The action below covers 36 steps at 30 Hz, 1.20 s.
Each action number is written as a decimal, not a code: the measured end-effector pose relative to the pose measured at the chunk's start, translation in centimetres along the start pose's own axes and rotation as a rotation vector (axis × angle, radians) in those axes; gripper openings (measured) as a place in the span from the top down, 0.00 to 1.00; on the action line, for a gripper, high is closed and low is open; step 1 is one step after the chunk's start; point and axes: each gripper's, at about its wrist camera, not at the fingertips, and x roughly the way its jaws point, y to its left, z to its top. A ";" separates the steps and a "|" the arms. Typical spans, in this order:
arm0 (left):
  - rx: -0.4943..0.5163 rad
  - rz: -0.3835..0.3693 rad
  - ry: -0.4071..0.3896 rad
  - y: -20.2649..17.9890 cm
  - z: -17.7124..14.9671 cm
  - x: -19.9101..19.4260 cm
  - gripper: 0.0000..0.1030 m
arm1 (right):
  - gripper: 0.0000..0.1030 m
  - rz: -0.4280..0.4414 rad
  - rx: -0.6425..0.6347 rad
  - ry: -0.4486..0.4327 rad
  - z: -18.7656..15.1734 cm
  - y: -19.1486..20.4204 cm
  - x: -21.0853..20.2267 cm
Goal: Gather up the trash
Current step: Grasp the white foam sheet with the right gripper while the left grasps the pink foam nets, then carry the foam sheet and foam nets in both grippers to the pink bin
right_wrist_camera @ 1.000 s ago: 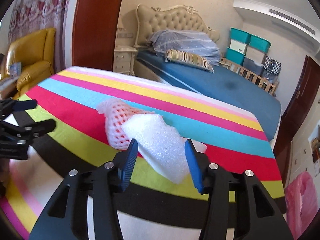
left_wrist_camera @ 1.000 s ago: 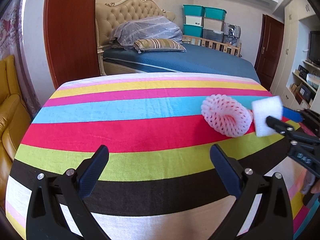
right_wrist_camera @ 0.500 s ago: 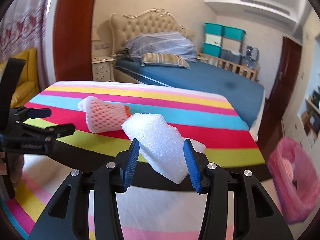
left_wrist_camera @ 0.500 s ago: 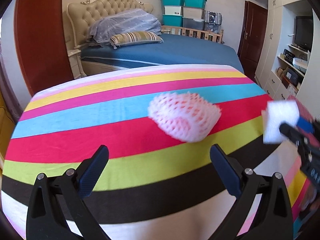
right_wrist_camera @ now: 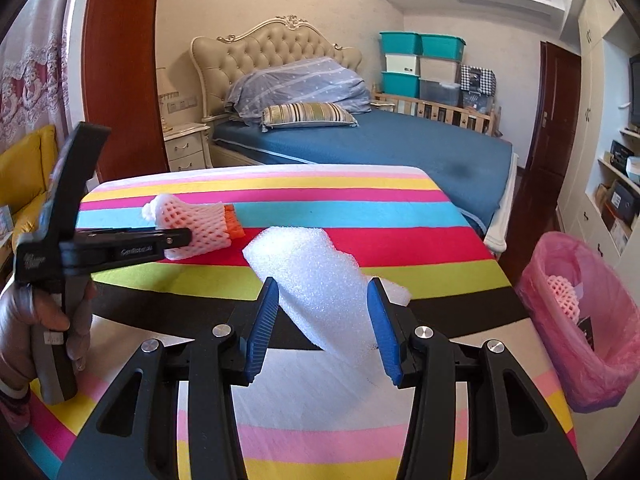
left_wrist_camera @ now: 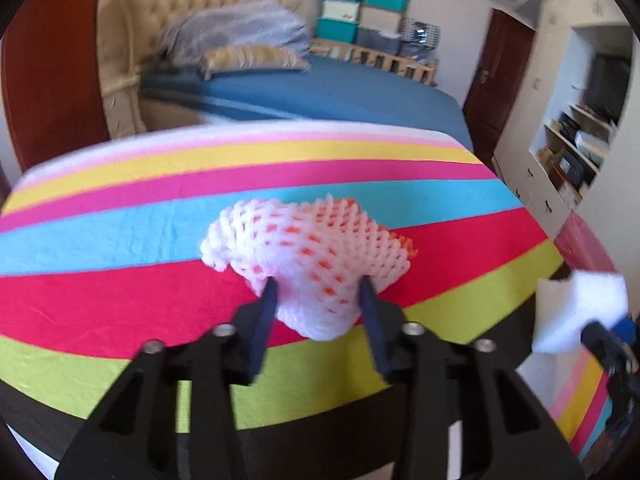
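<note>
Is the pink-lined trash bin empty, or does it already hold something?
Not empty: the pink-lined bin beside the table already holds one foam fruit net, visible through its open top.

Right gripper (right_wrist_camera: 322, 312) clamps white foam sheet (right_wrist_camera: 316, 276) above striped tablecloth (right_wrist_camera: 360, 208) | left gripper (right_wrist_camera: 182, 238), in a gloved hand (right_wrist_camera: 24, 320), closing on pink foam net (right_wrist_camera: 192, 228) | pink-lined bin (right_wrist_camera: 580, 320) at right holds another net
</note>
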 end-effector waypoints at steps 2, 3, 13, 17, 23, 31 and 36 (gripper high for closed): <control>0.012 -0.022 -0.018 -0.4 -0.7 -0.8 0.79 | 0.57 0.002 0.003 0.003 -0.1 0.0 0.0; 0.016 -0.023 -0.026 -0.6 -1.0 -1.2 0.79 | 0.57 0.004 0.004 0.004 -0.3 0.0 -0.1; 0.022 -0.042 -0.069 -0.6 -3.9 -4.7 0.80 | 0.57 -0.003 0.002 0.004 -0.8 0.2 -0.4; 0.037 -0.044 -0.093 -0.7 -4.9 -6.3 0.80 | 0.57 -0.014 -0.004 -0.001 -1.0 0.1 -0.9; 0.060 -0.060 -0.114 -1.2 -5.6 -8.1 0.80 | 0.57 -0.034 0.000 -0.016 -1.0 -0.3 -1.9; 0.110 -0.103 -0.132 -3.5 -5.3 -9.6 0.80 | 0.57 -0.105 0.016 -0.054 -0.7 -2.4 -3.9; 0.142 -0.153 -0.133 -6.0 -4.8 -10.0 0.80 | 0.57 -0.144 0.040 -0.069 -0.7 -4.4 -4.9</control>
